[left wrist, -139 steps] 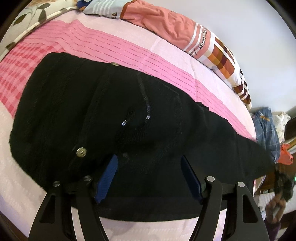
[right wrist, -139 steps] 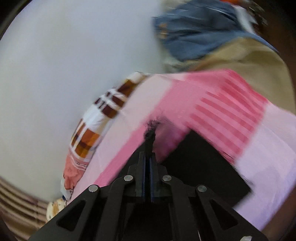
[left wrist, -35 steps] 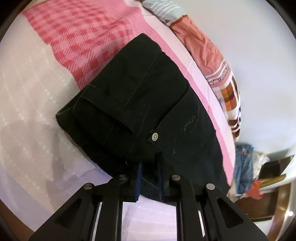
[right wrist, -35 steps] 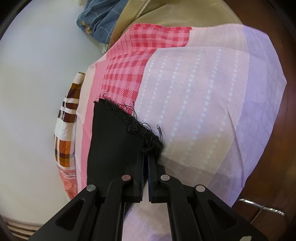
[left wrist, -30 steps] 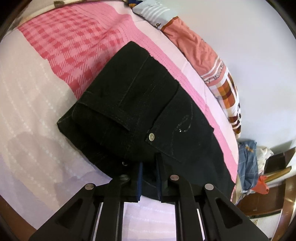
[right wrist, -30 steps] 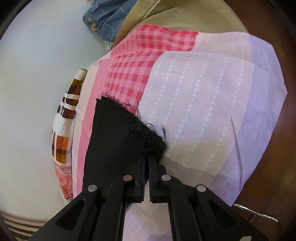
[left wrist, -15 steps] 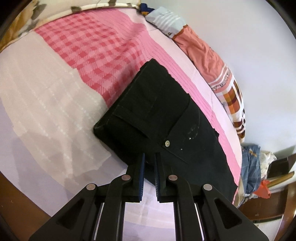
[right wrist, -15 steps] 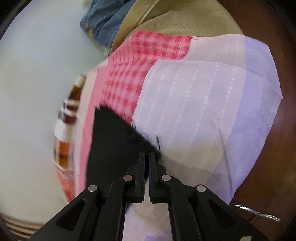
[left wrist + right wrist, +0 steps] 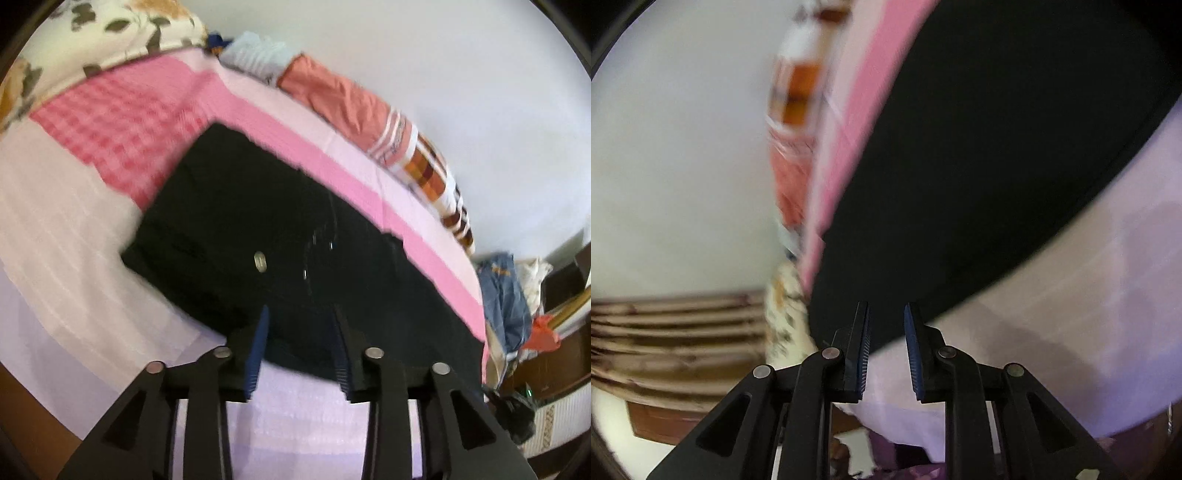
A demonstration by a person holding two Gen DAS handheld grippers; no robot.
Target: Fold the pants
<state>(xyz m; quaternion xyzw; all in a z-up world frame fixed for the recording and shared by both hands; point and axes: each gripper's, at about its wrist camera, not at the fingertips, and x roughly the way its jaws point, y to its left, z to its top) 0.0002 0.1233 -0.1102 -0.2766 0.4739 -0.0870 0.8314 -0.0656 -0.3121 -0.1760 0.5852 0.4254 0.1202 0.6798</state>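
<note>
Black pants (image 9: 280,236) lie folded lengthwise on the pink and lilac bedsheet (image 9: 66,229), waistband end at the left with a metal button (image 9: 260,261) showing. My left gripper (image 9: 301,314) hovers over the near edge of the pants, jaws opening, nothing pressed between the blue pads. In the blurred right wrist view the pants (image 9: 979,155) fill the upper right. My right gripper (image 9: 886,310) sits just over their near edge, jaws opening and holding nothing.
A rolled orange and checked blanket (image 9: 373,118) lies along the wall side of the bed. A floral pillow (image 9: 88,48) is at the head end. Blue clothes (image 9: 498,295) and wooden furniture (image 9: 554,354) stand past the foot of the bed.
Both grippers have let go of the pants and their jaws have parted. The right gripper swung a long way across, from the frayed hem toward the middle of the pants. The left gripper backed off slightly.
</note>
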